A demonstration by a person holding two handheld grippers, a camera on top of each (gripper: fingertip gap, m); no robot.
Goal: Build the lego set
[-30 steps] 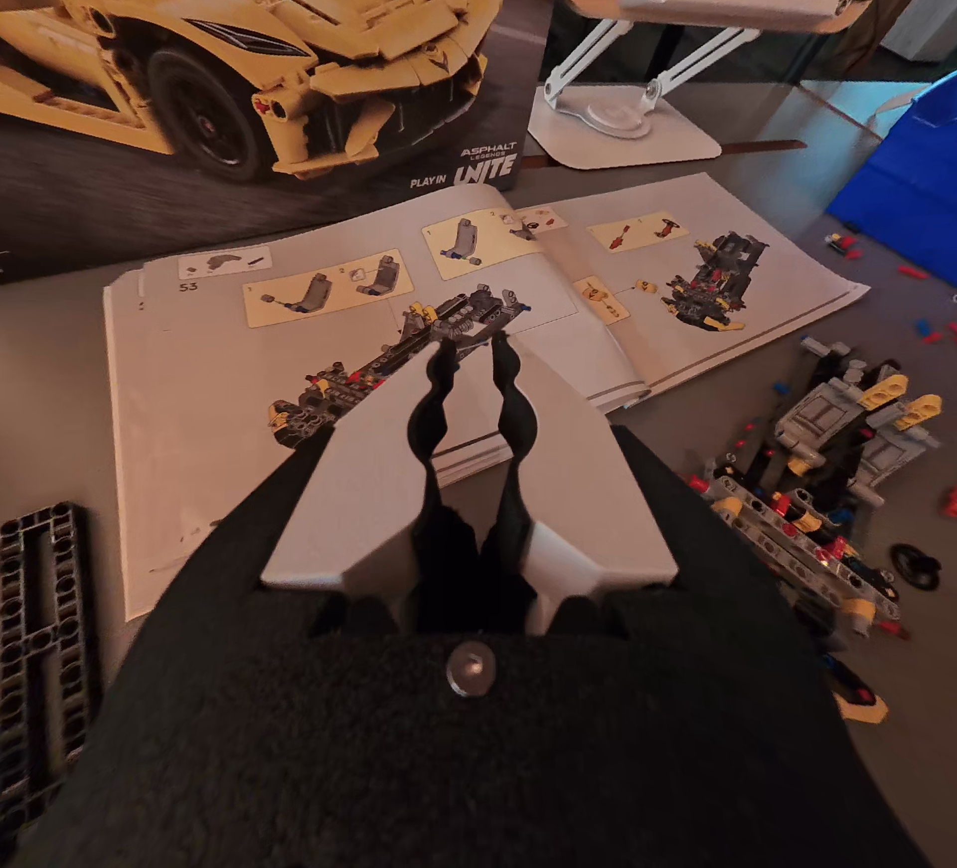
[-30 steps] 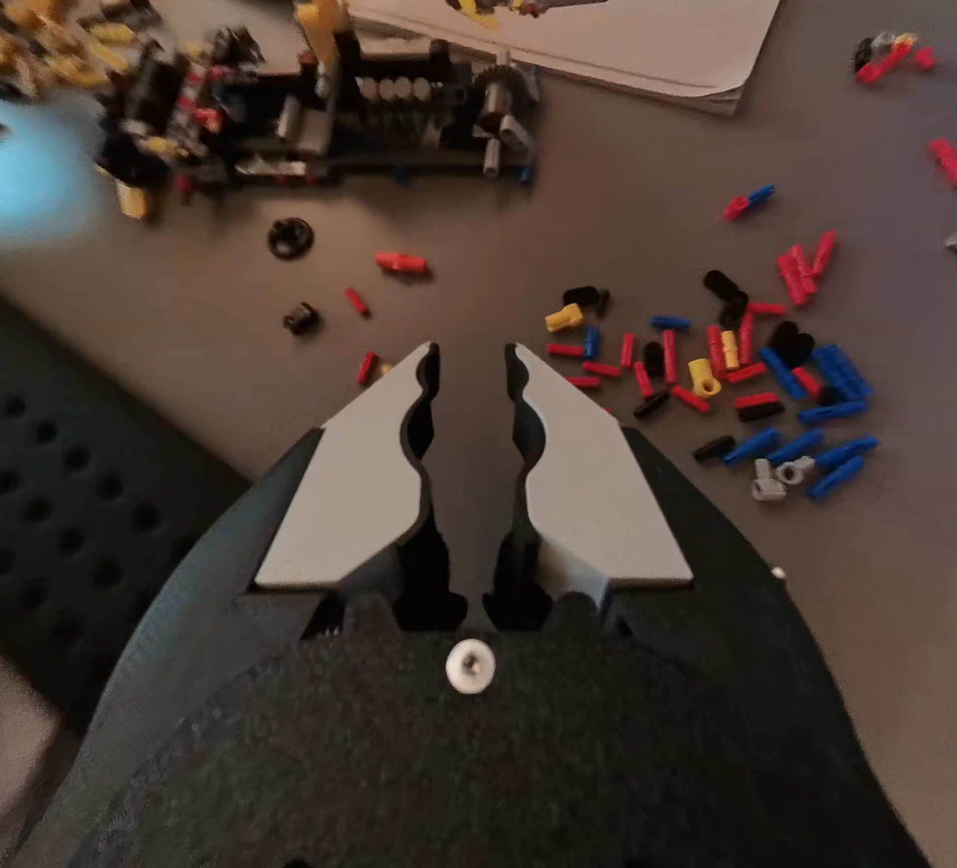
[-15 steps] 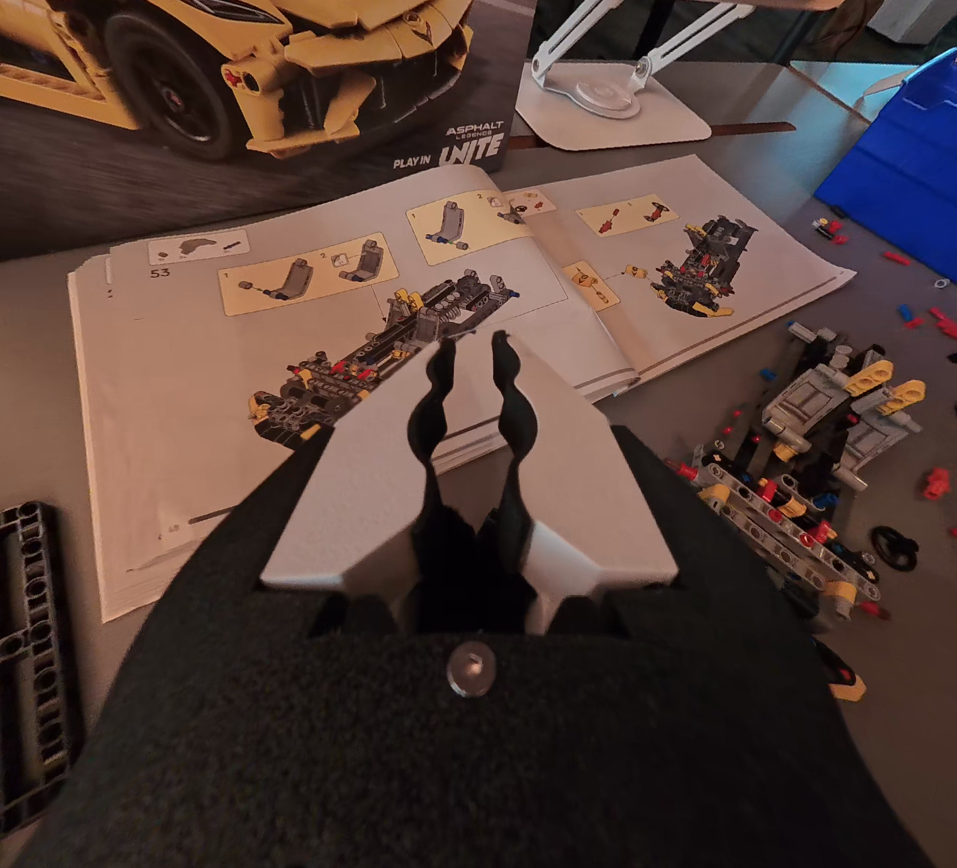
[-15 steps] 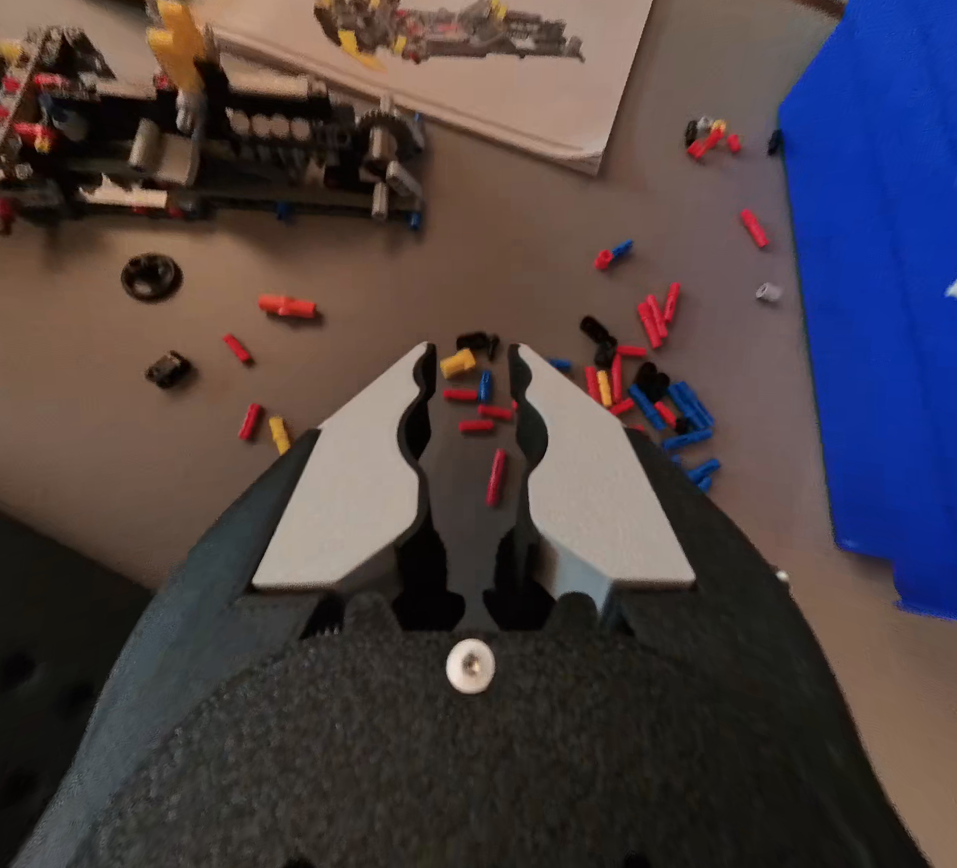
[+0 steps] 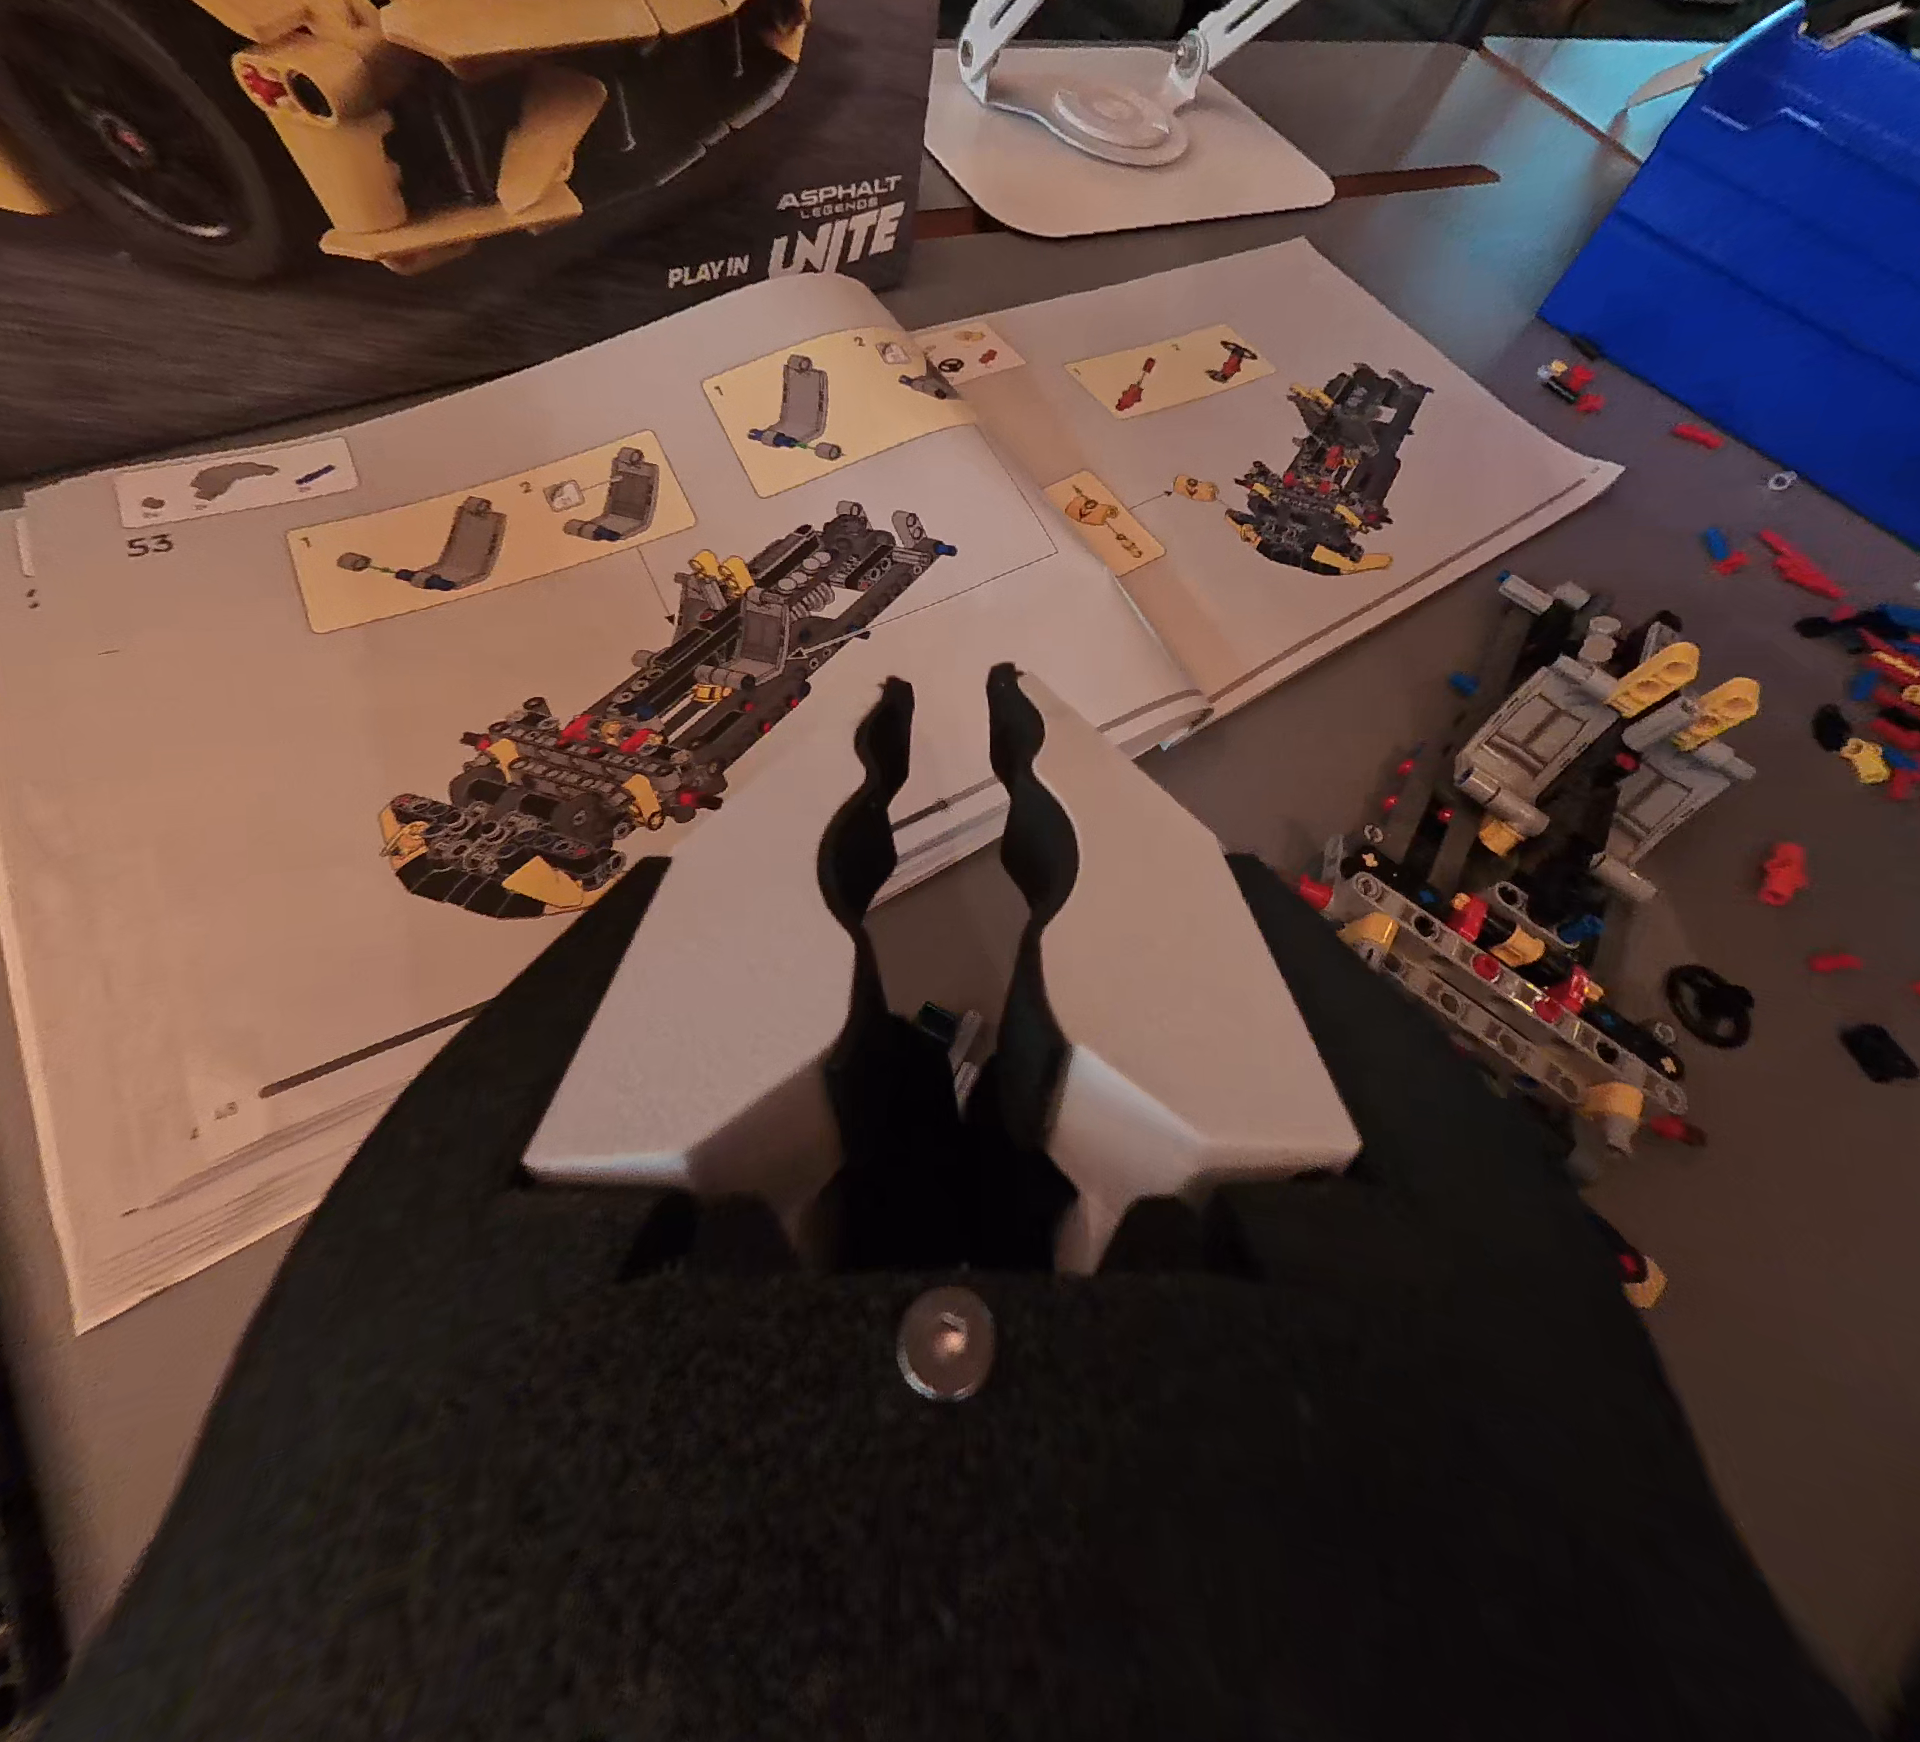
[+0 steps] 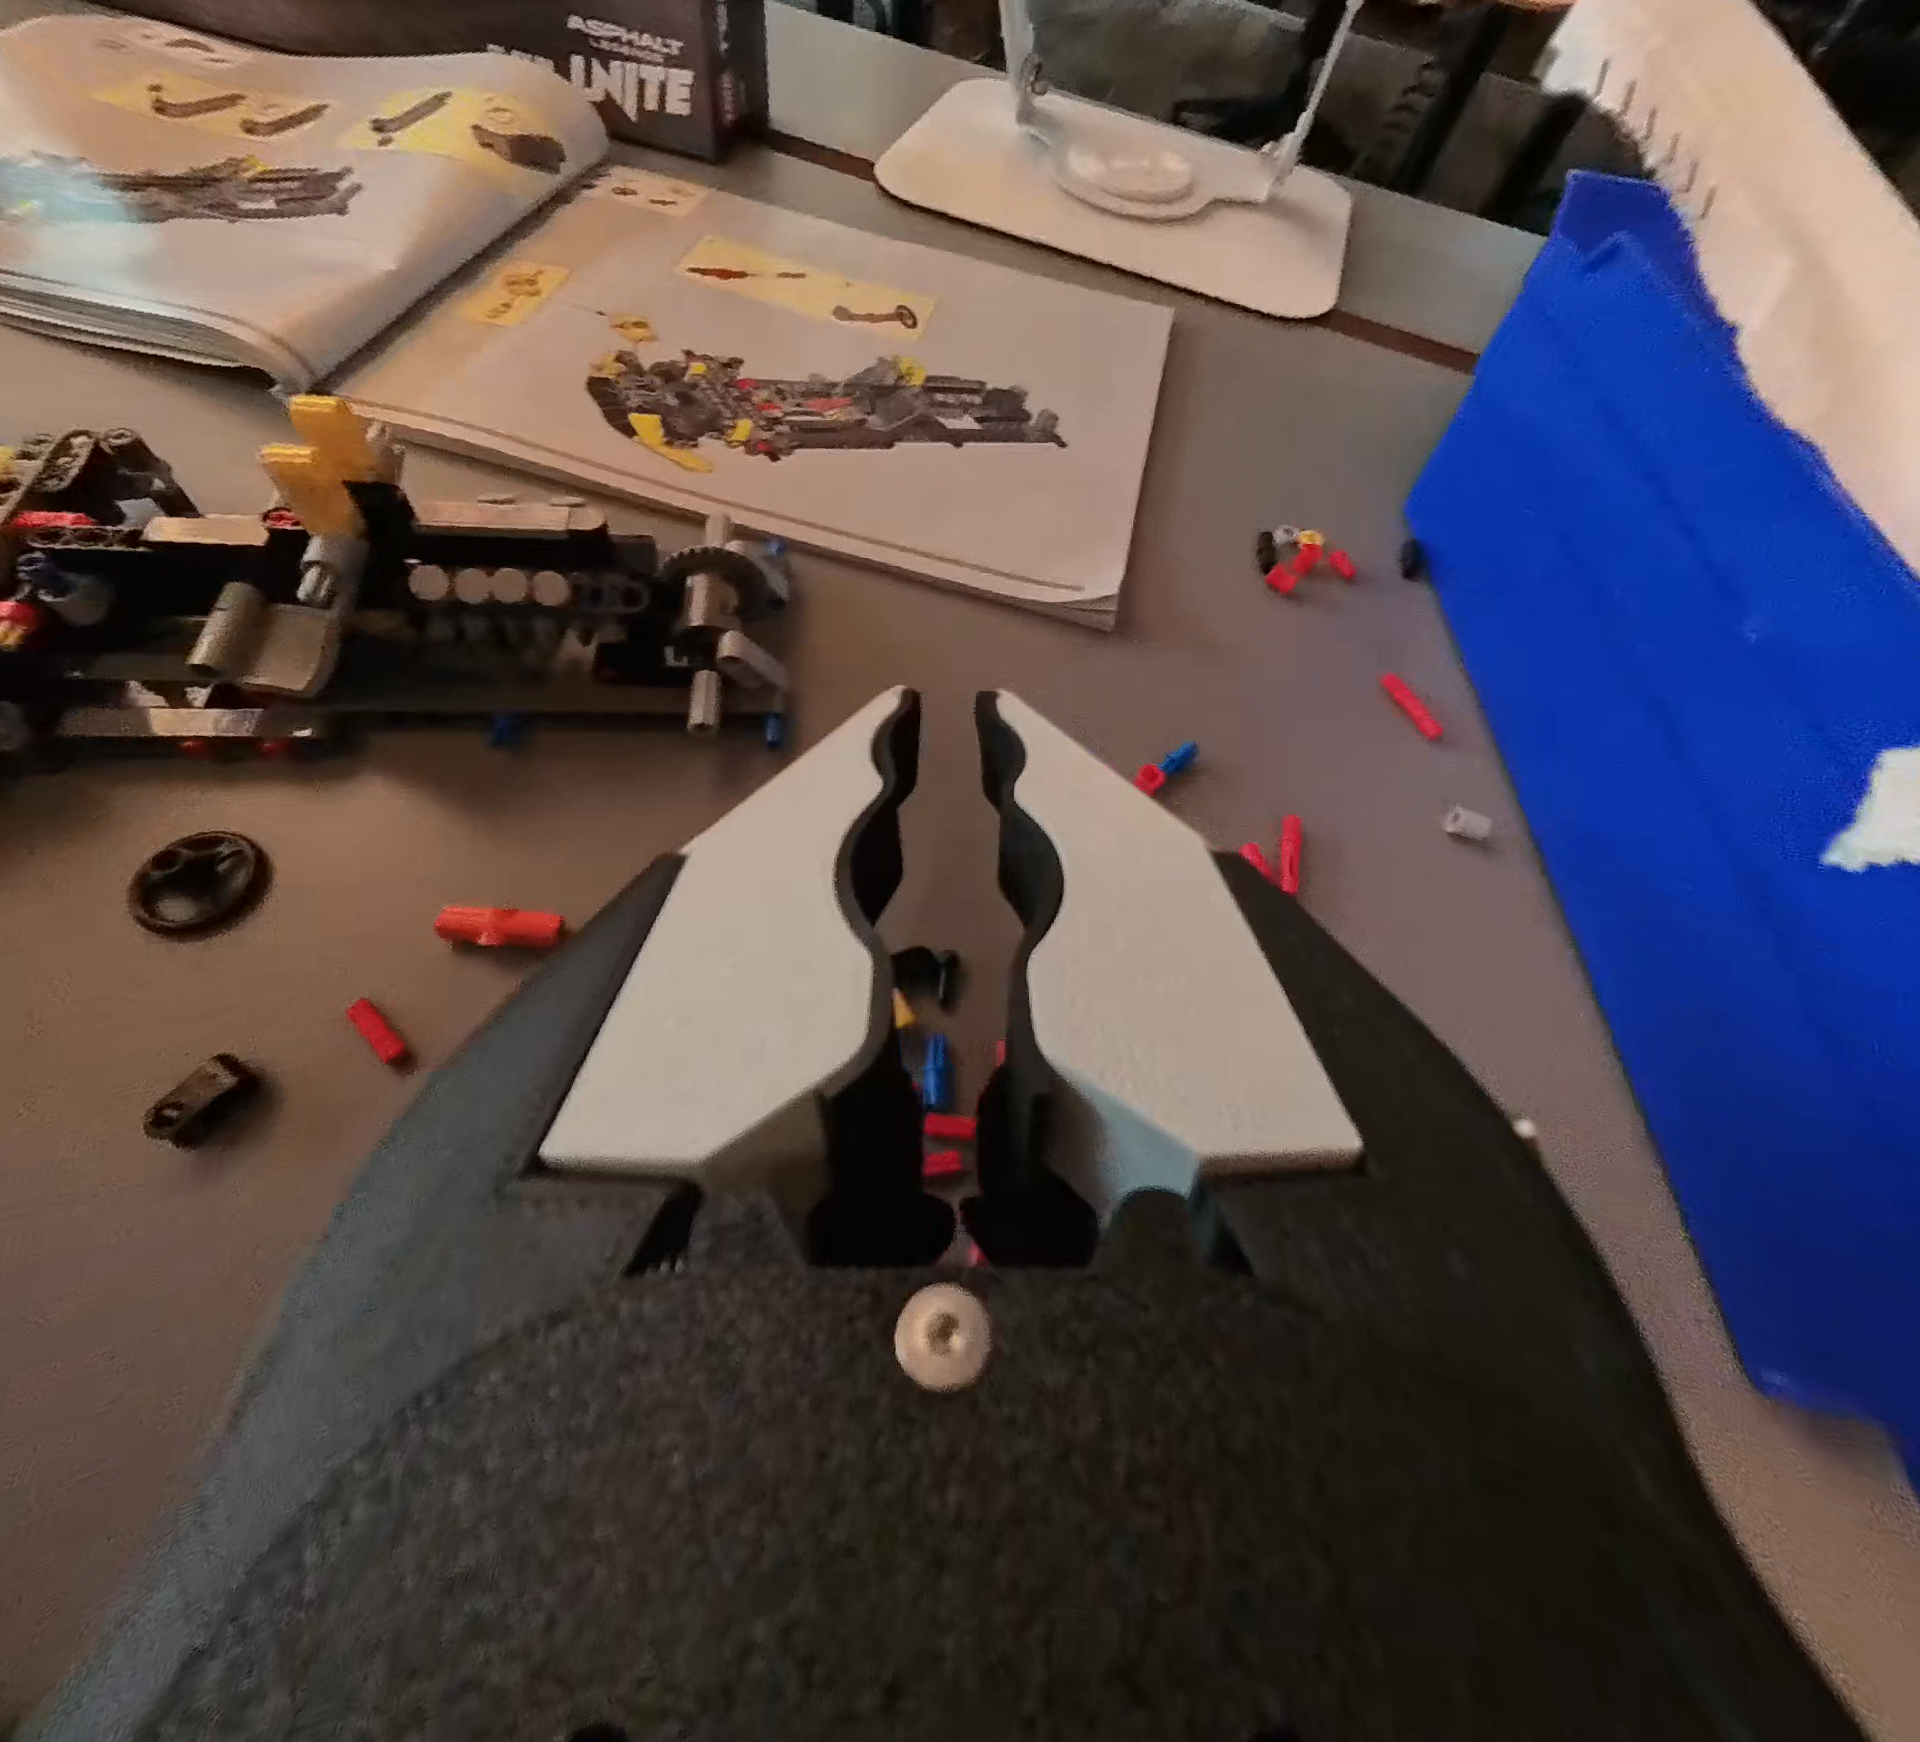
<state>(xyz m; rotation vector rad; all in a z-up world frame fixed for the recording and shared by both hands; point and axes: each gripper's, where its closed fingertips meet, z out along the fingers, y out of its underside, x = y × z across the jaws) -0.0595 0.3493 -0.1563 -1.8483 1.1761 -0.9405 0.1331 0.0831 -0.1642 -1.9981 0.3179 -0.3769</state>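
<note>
The partly built black and grey chassis (image 5: 1507,871) lies on the grey table, right of my left gripper (image 5: 948,690). That gripper hovers over the open instruction booklet (image 5: 312,757), its fingers a narrow gap apart with nothing between them. In the right wrist view the chassis (image 6: 416,612) lies to the left. My right gripper (image 6: 948,703) is just right of the chassis's gear end, above the table. Its fingers are a very narrow gap apart, with nothing seen between the tips. Small red, blue and black pins (image 6: 940,1069) lie on the table below its fingers.
The set's box (image 5: 416,82) stands behind the booklet, with a white stand (image 5: 1122,154) beside it. A blue bin (image 6: 1662,653) walls the right side. Loose pins (image 6: 1288,560), a red pin (image 6: 499,925) and a black steering wheel (image 6: 197,882) are scattered about. Spacing between my two grippers at the tips: around 35 centimeters. The red pin (image 6: 499,925) is closer to my right gripper, around 10 centimeters from its tips; the left tips are 30 centimeters off. It turns up in the left wrist view (image 5: 1791,870) as well.
My right gripper has tilted up from the pin pile towards the booklet and bin, and its fingers have narrowed. My left gripper has shifted forward and right; the black frame at the left has left view.
</note>
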